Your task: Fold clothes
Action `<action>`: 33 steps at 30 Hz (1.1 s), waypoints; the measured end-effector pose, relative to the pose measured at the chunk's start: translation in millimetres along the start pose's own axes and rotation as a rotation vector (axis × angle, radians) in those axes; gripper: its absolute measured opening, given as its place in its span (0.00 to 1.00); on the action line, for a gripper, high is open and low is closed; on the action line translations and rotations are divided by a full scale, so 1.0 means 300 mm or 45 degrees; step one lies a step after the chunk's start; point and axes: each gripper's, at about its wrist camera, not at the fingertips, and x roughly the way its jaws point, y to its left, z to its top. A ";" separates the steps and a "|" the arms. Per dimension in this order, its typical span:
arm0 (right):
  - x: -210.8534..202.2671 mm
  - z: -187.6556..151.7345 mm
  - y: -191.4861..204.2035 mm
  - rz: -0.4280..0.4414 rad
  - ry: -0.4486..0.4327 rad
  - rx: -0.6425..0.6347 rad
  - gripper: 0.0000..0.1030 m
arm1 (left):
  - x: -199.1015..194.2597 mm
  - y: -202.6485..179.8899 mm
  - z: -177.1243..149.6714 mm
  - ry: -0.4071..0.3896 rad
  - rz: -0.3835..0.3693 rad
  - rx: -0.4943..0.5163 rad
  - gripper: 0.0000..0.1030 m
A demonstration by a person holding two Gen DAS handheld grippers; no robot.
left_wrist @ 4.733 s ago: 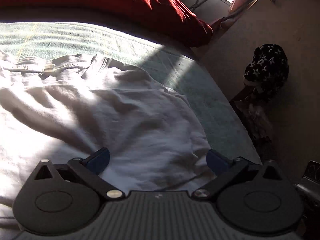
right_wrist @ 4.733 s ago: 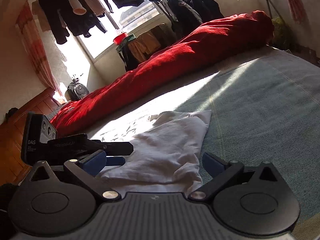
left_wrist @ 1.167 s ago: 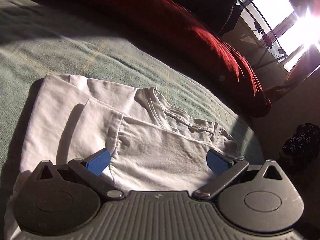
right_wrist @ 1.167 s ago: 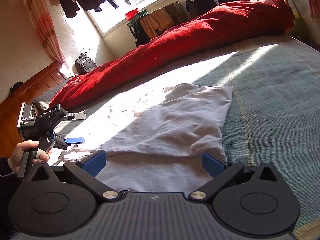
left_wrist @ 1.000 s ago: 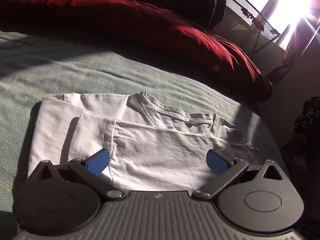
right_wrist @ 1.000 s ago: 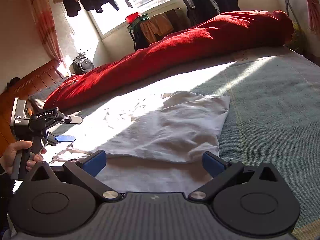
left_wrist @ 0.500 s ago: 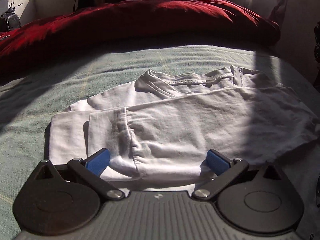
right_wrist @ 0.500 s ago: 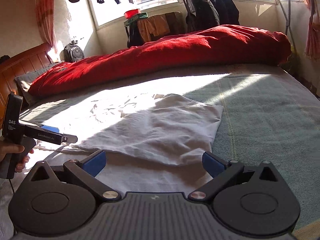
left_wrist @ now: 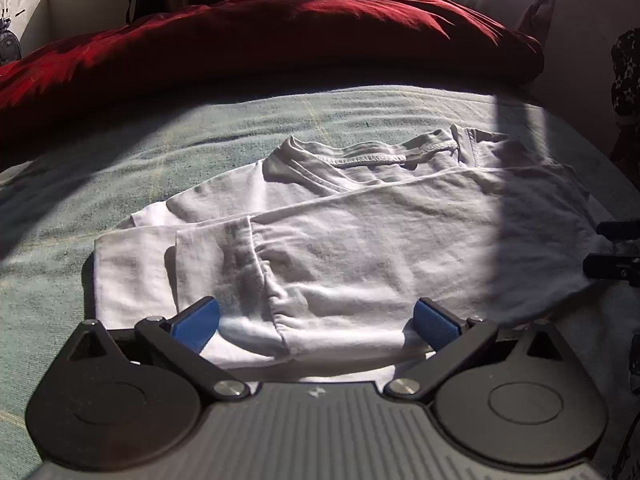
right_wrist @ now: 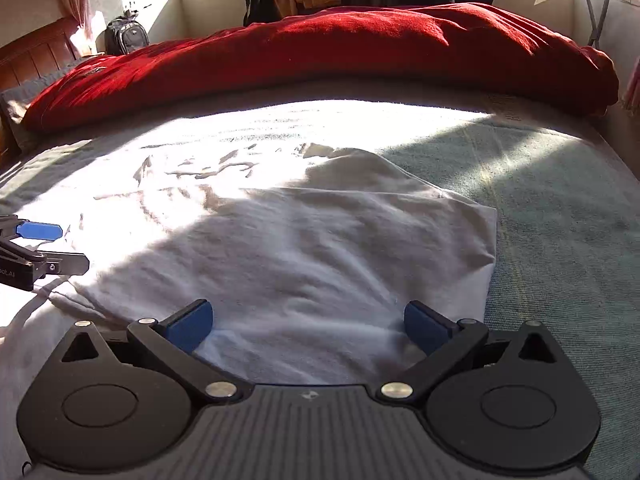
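Two tools, left tool (left_wrist: 316, 318) and right tool (right_wrist: 306, 324), are hovering wide open, gripping nothing, above the half-folded white T-shirt (left_wrist: 360, 232) lying on the bed (left_wrist: 200, 140); light, limp cotton, probably best pinched at the near hem corners.

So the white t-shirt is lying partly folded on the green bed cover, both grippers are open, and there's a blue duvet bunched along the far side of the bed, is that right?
One thing is off: the duvet is red, not blue, as the right wrist view shows clearly. The rest holds: the white t-shirt lies partly folded on the green bed cover, and the left gripper and right gripper are both open.
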 end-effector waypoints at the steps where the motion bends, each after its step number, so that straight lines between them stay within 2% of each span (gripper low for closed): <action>1: -0.030 -0.021 -0.007 0.004 0.007 0.019 1.00 | -0.001 0.002 0.004 0.011 0.004 -0.001 1.00; 5: -0.161 -0.094 -0.023 0.010 0.051 0.075 1.00 | -0.043 0.016 0.017 0.060 0.042 -0.038 0.99; 7: -0.227 -0.117 -0.006 -0.046 0.098 0.088 1.00 | -0.127 0.014 0.003 0.033 0.033 -0.059 0.99; 10: -0.376 -0.164 0.060 -0.042 0.037 0.041 1.00 | -0.300 -0.017 -0.046 -0.045 0.004 0.016 0.99; 14: -0.515 -0.231 0.179 -0.015 -0.031 -0.050 1.00 | -0.461 -0.096 -0.164 -0.076 0.007 0.160 0.99; 19: -0.478 -0.305 0.310 0.007 -0.014 -0.125 1.00 | -0.479 -0.169 -0.346 -0.044 0.007 0.243 0.99; 22: -0.396 -0.359 0.352 -0.044 0.058 -0.159 1.00 | -0.449 -0.169 -0.458 0.010 0.033 0.210 0.99; 24: -0.361 -0.407 0.368 -0.081 0.095 -0.171 1.00 | -0.465 -0.148 -0.526 -0.011 0.022 0.133 0.99; 27: -0.391 -0.463 0.360 -0.082 0.042 -0.123 1.00 | -0.533 -0.118 -0.609 -0.069 0.006 0.039 0.99; 30: -0.428 -0.516 0.347 -0.086 0.003 -0.051 1.00 | -0.593 -0.129 -0.689 -0.111 0.031 0.035 0.99; 33: -0.458 -0.570 0.368 -0.120 -0.052 -0.063 1.00 | -0.645 -0.141 -0.751 -0.137 0.037 0.000 0.99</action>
